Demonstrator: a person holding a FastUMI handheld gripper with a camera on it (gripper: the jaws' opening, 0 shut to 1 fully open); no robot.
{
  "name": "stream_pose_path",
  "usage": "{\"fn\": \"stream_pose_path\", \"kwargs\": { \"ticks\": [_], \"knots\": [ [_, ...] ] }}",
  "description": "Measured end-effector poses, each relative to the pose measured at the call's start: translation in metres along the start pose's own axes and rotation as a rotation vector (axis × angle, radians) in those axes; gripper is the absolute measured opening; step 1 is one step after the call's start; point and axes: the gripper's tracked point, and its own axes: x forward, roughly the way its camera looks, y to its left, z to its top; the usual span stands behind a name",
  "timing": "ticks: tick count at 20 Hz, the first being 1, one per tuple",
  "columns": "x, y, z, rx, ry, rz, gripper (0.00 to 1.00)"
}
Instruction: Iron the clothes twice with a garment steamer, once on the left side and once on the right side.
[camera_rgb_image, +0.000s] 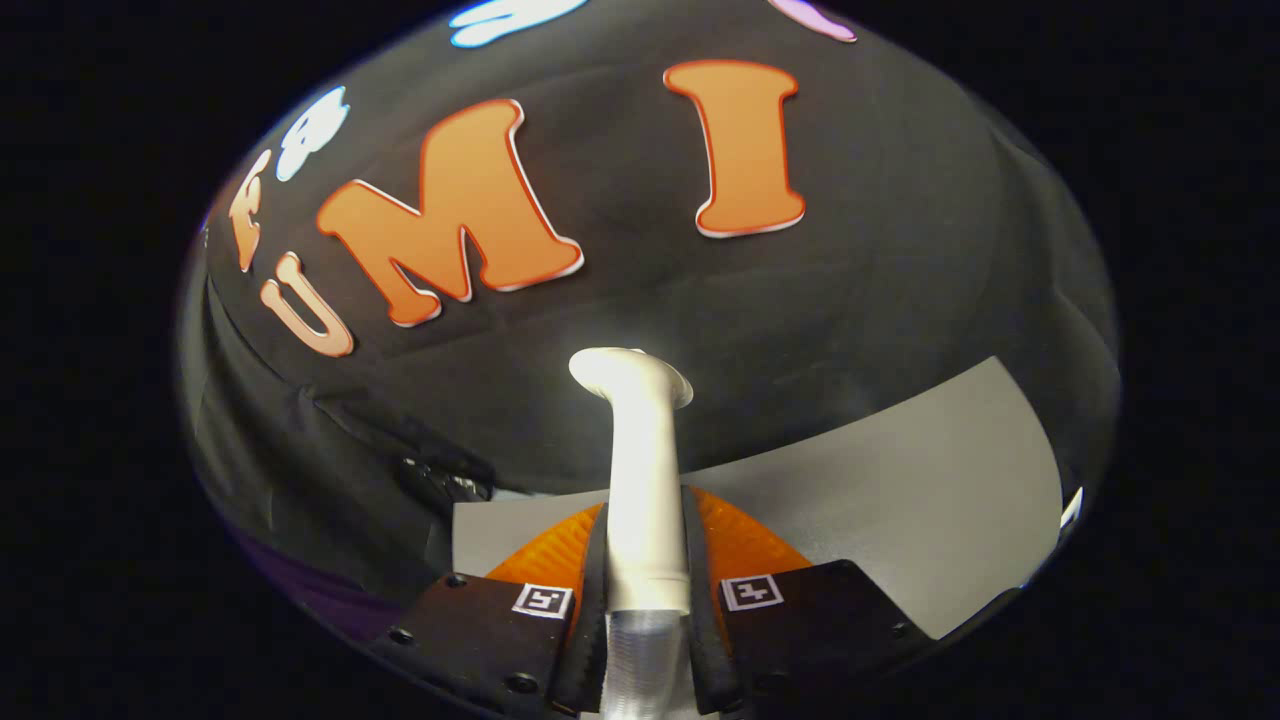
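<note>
A white garment steamer (640, 470) stands upright between my fingers, its handle pressed from both sides by the pads (594, 580). Its flared head (630, 372) points away from me, beyond the fingertips. My gripper (645, 530) is shut on the steamer's handle. A dark garment (330, 450) hangs to the left of the steamer, with a seam and a dark buckle-like piece (440, 485) near its lower edge. The steamer head is apart from the garment.
A grey tabletop (900, 500) lies below and to the right of the steamer, reaching to the black booth wall (900, 250) behind. The table's far edge runs just behind the steamer's head.
</note>
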Motion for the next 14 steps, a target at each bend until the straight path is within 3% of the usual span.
{"fn": "stream_pose_path", "kwargs": {
  "ticks": [5,14],
  "knots": [
    [-0.109,0.007,-0.004,0.037,-0.262,-0.053,0.41],
    [-0.302,0.043,-0.091,0.088,-0.553,-0.133,0.4]
  ]
}}
